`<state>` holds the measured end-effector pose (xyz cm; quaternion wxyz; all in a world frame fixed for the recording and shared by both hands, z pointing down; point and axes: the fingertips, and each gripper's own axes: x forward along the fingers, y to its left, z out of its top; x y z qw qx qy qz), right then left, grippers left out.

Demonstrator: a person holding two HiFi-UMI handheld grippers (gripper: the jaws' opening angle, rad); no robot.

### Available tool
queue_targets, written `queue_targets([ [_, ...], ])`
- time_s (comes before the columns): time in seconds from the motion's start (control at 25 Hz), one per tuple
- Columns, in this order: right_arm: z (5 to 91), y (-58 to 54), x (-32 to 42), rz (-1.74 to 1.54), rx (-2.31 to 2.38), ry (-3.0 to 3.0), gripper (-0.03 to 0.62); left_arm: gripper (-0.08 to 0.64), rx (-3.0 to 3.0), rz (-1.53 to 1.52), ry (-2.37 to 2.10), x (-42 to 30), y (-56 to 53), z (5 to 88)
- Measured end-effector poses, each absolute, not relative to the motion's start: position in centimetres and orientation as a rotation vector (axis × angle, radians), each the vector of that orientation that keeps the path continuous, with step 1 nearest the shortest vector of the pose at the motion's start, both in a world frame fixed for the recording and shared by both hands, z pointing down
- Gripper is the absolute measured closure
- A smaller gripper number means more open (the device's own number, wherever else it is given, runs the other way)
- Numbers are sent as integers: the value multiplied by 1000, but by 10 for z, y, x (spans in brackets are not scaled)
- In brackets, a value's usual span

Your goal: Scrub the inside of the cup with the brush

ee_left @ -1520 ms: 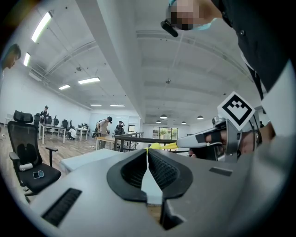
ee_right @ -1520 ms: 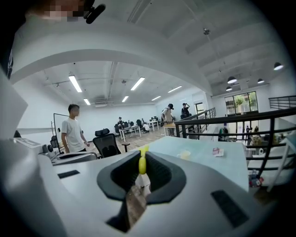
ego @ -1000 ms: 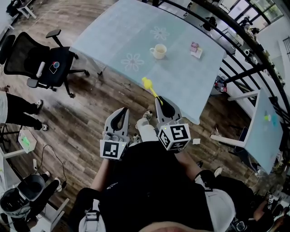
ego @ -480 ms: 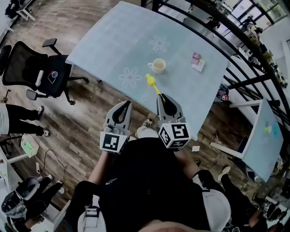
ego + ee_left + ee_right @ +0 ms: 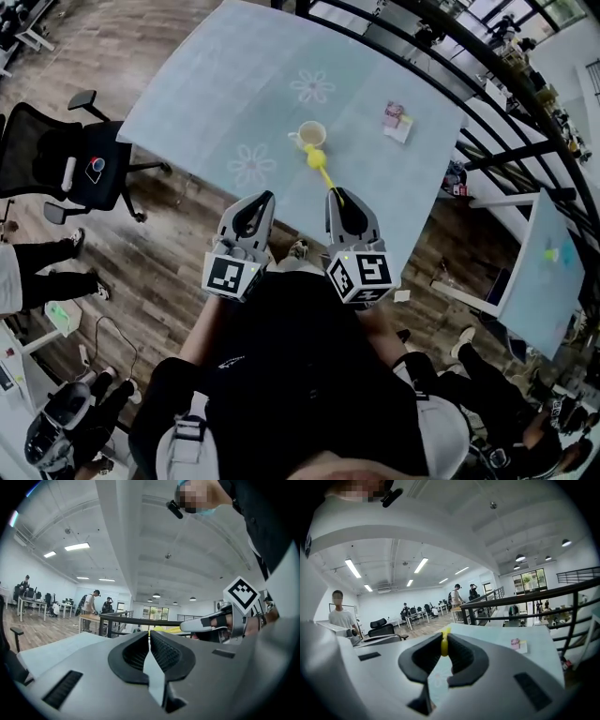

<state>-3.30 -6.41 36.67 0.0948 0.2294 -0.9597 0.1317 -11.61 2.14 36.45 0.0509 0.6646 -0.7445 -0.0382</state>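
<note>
the cup (image 5: 310,134), pale and upright, stood near the middle of the light blue table (image 5: 206,103), between two white flower prints (image 5: 313,86). the brush (image 5: 320,165) was not inside it. its yellow head hung just beside the cup's near side, so close that i could not tell from the head view whether the two touched. the thin yellow handle ran back from the head into my right gripper (image 5: 338,195), whose jaws were pinched on the handle's end. in the right gripper view the yellow rod sat clamped between the ribbed pads and poked up past the tips. my left gripper (image 5: 265,198) was beside the right one, a little apart from it, near the table's front edge. its jaws were pressed together with nothing between them, and the left gripper view showed the pads meeting in a thin line. further along the table, to the right of the cup and well apart from it, lay a small pink and white packet (image 5: 395,120). a black office chair (image 5: 75,169) stood on the wood floor (image 5: 141,244) left of the table, and a dark railing (image 5: 469,103) ran along the table's far right side.
</note>
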Motion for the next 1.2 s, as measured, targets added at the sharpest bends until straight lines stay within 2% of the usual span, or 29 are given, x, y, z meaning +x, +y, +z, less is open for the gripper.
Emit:
queue_targets([
  [0.4, 386, -110, -17, 466, 1021, -2697, 552, 540, 2217, -96, -2002, -131, -46, 391],
  [1.0, 388, -135, -88, 485, 1339, -2503, 552, 537, 2490, -26, -1620, -211, -120, 417],
  [1.08, 391, -135, -95, 487, 1377, -2474, 552, 514, 2518, -1, -1560, -217, -124, 427],
  [1.2, 395, -131, -103, 480, 1430, -2435, 552, 410, 2608, 85, -1457, -216, -128, 448],
])
